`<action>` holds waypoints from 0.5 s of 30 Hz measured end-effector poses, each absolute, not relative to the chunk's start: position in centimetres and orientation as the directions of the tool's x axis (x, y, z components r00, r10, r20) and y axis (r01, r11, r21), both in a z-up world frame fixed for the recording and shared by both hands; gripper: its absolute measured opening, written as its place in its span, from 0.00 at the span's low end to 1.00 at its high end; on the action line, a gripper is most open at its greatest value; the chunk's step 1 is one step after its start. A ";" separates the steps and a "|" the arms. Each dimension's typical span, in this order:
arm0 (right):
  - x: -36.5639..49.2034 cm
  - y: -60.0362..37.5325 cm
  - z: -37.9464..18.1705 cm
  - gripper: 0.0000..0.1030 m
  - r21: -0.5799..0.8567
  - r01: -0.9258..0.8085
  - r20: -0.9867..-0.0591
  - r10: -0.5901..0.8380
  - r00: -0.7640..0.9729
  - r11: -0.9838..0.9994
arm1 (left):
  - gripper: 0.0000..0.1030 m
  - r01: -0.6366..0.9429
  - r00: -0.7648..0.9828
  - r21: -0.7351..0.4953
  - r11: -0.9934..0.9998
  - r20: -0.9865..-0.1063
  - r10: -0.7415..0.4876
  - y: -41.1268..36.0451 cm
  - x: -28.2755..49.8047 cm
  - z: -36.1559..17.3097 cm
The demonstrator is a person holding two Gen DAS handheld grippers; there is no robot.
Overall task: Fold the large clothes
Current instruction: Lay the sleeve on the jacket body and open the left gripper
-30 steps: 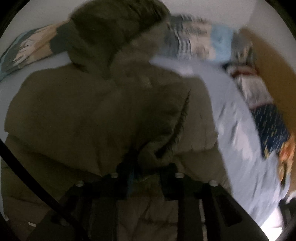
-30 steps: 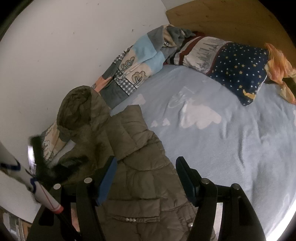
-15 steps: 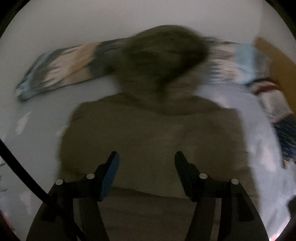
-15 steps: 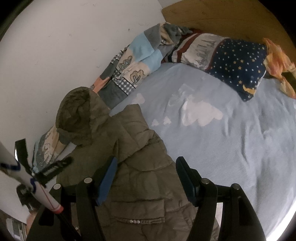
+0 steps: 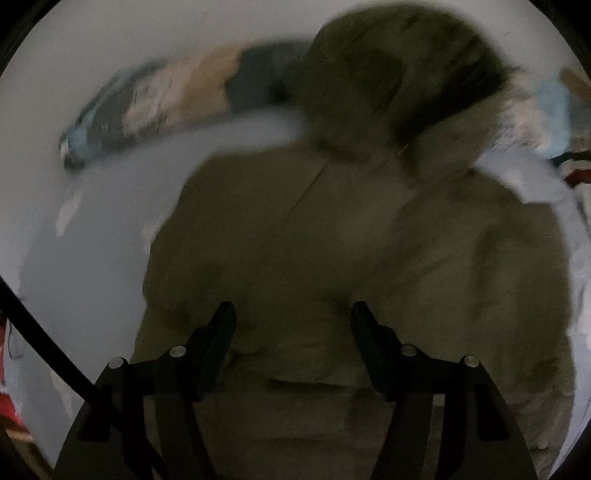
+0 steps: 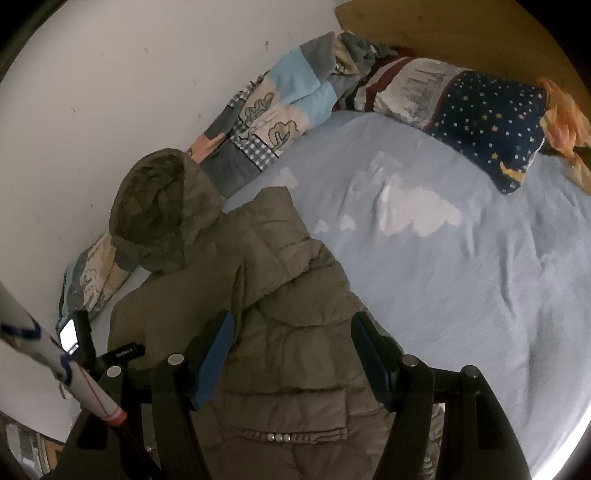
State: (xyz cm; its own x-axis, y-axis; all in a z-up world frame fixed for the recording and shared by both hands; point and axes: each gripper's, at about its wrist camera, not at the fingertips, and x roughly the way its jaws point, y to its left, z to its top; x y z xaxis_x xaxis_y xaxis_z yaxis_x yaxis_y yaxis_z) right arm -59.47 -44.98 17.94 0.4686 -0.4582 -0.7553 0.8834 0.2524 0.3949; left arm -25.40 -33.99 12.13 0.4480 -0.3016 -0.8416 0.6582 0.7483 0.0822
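Note:
An olive-green padded hooded jacket (image 6: 280,332) lies flat on the light blue bed sheet (image 6: 461,295), hood (image 6: 159,206) toward the white wall. Its sleeves are folded in over the body. It fills the blurred left wrist view (image 5: 351,258). My left gripper (image 5: 291,317) is open and empty, just above the jacket's lower body. My right gripper (image 6: 291,325) is open and empty above the jacket's right side. The left gripper's body shows at the lower left of the right wrist view (image 6: 85,343).
A patchwork blanket (image 6: 266,114) lies along the wall behind the hood. A star-print pillow (image 6: 491,118), a striped pillow (image 6: 406,88) and an orange cloth (image 6: 565,114) lie at the wooden headboard (image 6: 461,33).
My left gripper has let go of the jacket fold, opened and pulled back toward the jacket's lower body. The right gripper has barely moved.

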 end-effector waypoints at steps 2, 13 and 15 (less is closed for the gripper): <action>-59.5 -45.0 18.0 0.69 0.397 0.883 -0.753 -0.460 0.470 0.251 | 0.62 0.701 0.428 0.051 0.711 -0.828 -0.363 -35.3 -27.3 13.3; -59.3 -44.9 18.0 0.69 0.378 0.887 -0.758 -0.463 0.460 0.265 | 0.67 0.771 0.327 0.085 0.631 -0.903 -0.278 -40.9 -32.0 7.5; -59.4 -45.0 18.1 0.69 0.372 0.890 -0.758 -0.466 0.455 0.264 | 0.67 0.777 0.317 0.061 0.626 -0.898 -0.305 -40.3 -32.1 8.8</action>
State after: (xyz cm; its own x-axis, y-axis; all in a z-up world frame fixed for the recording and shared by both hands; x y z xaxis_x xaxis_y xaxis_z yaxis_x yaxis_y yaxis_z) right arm -59.41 -44.98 18.10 0.4555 -0.4663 -0.7584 0.8899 0.2640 0.3721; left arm -32.07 -40.31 8.84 0.3167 -0.3052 -0.8981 0.7771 0.6264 0.0612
